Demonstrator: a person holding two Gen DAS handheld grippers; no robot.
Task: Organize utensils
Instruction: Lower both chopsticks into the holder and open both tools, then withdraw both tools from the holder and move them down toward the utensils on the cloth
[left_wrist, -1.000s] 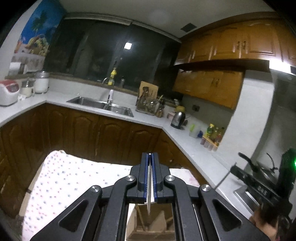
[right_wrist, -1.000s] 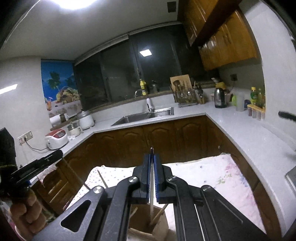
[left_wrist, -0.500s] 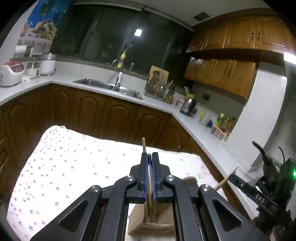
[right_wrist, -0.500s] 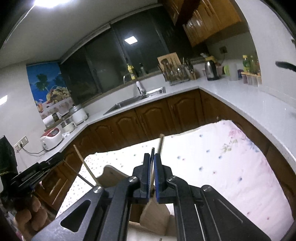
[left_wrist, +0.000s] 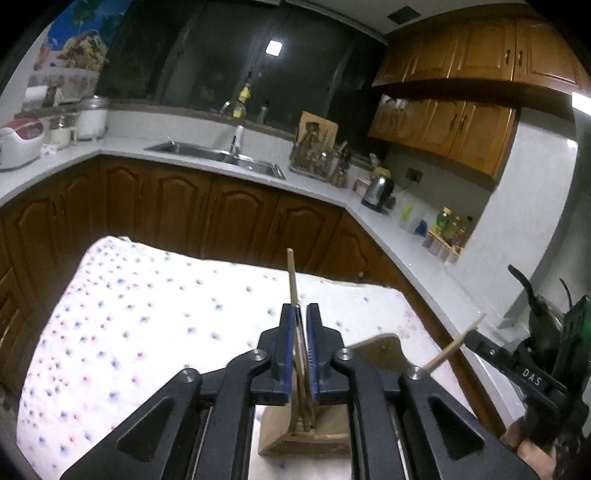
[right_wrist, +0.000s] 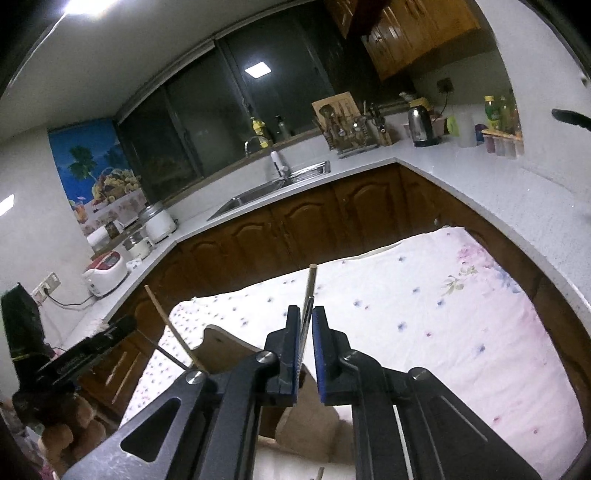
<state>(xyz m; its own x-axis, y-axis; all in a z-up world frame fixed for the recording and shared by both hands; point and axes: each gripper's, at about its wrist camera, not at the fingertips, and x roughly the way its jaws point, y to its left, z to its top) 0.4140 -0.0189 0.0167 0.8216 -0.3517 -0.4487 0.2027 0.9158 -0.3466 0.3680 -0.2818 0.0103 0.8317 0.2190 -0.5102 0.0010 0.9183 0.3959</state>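
Each claw is made of matte black plastic with a fine grainy surface. The left claw has two narrow upright fingers with blue ribbed pads on the inner faces. Behind them, angular black link arms spread outward, with triangular cut-outs and round silver screws at the joints. The right claw has the same build: black fingers, blue pads, silver screws. In the left wrist view, the right claw's side carries white letters "DAS" and a small green light on its black housing.
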